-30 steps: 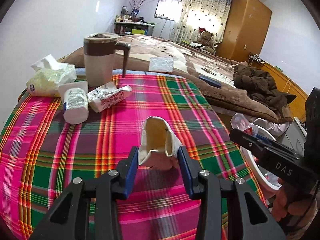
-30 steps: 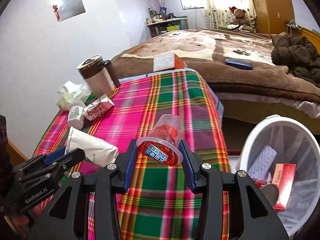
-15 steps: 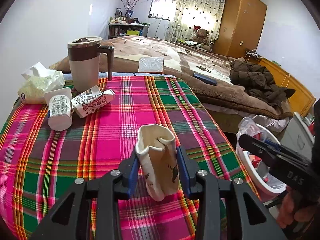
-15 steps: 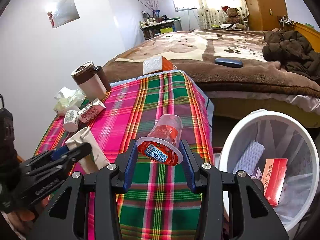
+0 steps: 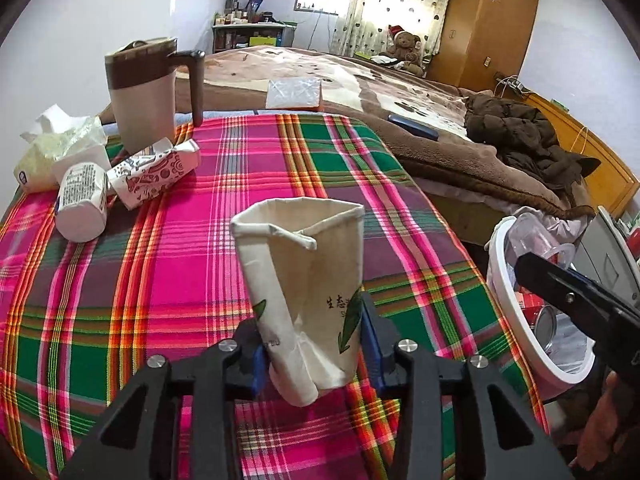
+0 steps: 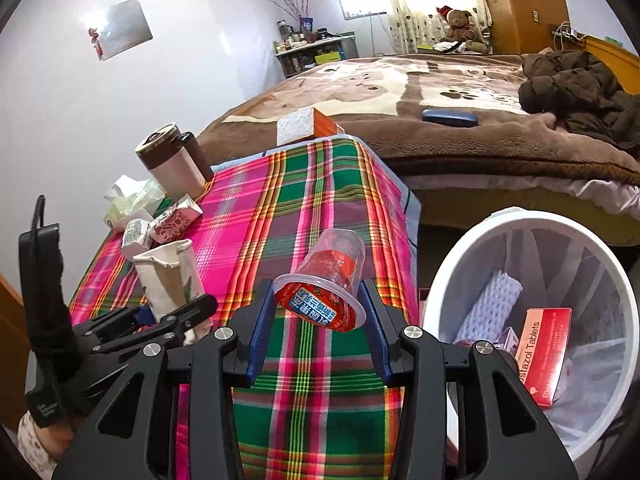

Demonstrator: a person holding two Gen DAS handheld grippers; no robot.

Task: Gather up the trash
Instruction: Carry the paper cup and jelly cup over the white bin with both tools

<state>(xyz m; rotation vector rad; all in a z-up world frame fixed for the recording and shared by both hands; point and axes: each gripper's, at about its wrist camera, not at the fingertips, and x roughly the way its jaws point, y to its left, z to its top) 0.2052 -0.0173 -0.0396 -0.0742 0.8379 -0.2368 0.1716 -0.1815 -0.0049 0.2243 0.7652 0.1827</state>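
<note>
1. The left gripper [image 5: 310,344] is clenching a crumpled paper cup [image 5: 304,284] near its base, holding it upright above the plaid tablecloth [image 5: 208,208]; the cup's green print is partly hiding behind the blue pads, so its lettering is hard to read.
2. The right gripper [image 6: 320,320] is clamping a clear plastic cup [image 6: 326,280] with a red label, tilting its foil-sealed mouth toward the camera, above the tablecloth's edge nearest the white trash bin [image 6: 472,248].
3. The bin is sitting on the floor just beside the table, its far side cut off by the frame edge; inside it are lying a red tablet box [image 6: 544,356], a white foam net sleeve [image 6: 492,304] and a small purple carton mostly hiding behind the gripper's arm.
4. At the tablecloth's far corner from the bin, a brown-lidded mug [image 5: 142,92], a tissue pack [image 5: 56,144], a small white bottle [image 5: 82,200] and a patterned carton [image 5: 154,172] are crowding together.
</note>
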